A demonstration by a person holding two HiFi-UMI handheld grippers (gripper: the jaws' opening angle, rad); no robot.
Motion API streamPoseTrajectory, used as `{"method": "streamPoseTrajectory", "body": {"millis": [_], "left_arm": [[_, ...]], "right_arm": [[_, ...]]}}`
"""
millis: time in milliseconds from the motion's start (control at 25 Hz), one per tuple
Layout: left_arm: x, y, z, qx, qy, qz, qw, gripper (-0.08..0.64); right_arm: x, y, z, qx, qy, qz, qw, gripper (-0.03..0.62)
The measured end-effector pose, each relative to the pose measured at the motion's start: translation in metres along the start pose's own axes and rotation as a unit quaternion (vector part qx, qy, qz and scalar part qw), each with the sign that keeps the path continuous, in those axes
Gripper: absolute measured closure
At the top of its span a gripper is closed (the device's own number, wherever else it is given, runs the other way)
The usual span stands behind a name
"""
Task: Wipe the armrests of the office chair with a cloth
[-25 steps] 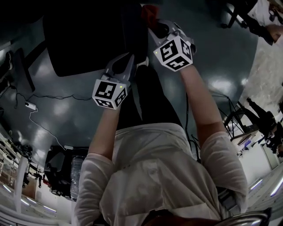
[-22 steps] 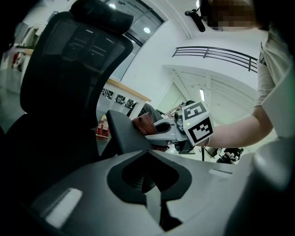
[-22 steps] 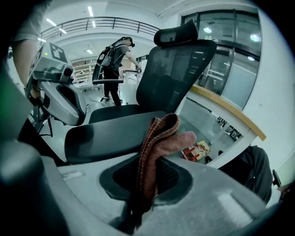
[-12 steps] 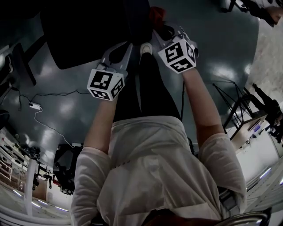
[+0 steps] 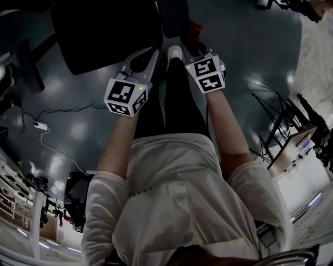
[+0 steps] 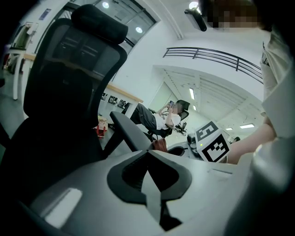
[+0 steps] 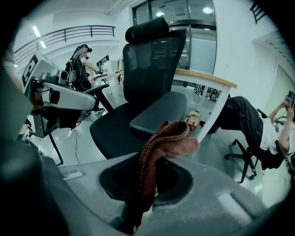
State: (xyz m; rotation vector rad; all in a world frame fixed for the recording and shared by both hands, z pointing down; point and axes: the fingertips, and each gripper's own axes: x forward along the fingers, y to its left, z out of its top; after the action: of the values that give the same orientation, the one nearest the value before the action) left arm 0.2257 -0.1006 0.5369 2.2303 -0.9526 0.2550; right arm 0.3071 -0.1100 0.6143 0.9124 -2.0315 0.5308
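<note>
The black office chair point(image 7: 147, 69) stands ahead of me, its near armrest pad point(image 7: 159, 113) just beyond my right gripper point(image 7: 147, 170). That gripper is shut on a reddish-brown knitted cloth point(image 7: 161, 143), which folds over above the jaws, a little short of the pad. In the head view the cloth point(image 5: 195, 28) shows to the right of the armrest point(image 5: 174, 15). My left gripper point(image 6: 148, 154) is shut with nothing in it, beside the chair seat point(image 5: 104, 31). From the left gripper view the armrest point(image 6: 133, 133) slants ahead, with the cloth point(image 6: 160, 144) behind it.
A white desk point(image 7: 207, 83) stands behind the chair. A person sits in another chair point(image 7: 249, 120) to the right, and another person stands far left point(image 7: 83, 64). A cable with a power strip point(image 5: 36, 124) lies on the floor. The chair's far armrest point(image 5: 28, 65) is at the left.
The head view has shifted. The right gripper with the cloth now sits lower and to the right of the armrest. The left gripper has risen slightly toward the seat.
</note>
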Motion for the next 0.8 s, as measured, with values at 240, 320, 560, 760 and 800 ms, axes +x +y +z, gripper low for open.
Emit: {"method": "streamPoseTrajectory", "body": {"millis": [240, 320, 560, 760, 800], "left_arm": [[-0.031, 0.007, -0.013, -0.006, -0.001, 0.008, 1.0, 0.543], [-0.041, 0.014, -0.014, -0.007, -0.006, 0.016, 0.9998, 0.543], [-0.067, 0.031, -0.013, -0.006, -0.016, 0.024, 0.9996, 0.543], [-0.073, 0.041, 0.0, -0.006, -0.028, 0.025, 0.9993, 0.543], [-0.073, 0.042, 0.004, -0.006, -0.031, 0.026, 0.9992, 0.543]], "right_arm": [[0.005, 0.035, 0.007, 0.024, 0.0, 0.013, 1.0, 0.538], [0.012, 0.048, 0.012, 0.027, 0.003, 0.021, 0.999, 0.538], [0.025, 0.071, 0.027, 0.082, 0.011, 0.026, 0.996, 0.538], [0.028, 0.076, 0.052, 0.184, -0.013, 0.039, 0.982, 0.538], [0.028, 0.074, 0.059, 0.205, -0.023, 0.037, 0.978, 0.538]]}}
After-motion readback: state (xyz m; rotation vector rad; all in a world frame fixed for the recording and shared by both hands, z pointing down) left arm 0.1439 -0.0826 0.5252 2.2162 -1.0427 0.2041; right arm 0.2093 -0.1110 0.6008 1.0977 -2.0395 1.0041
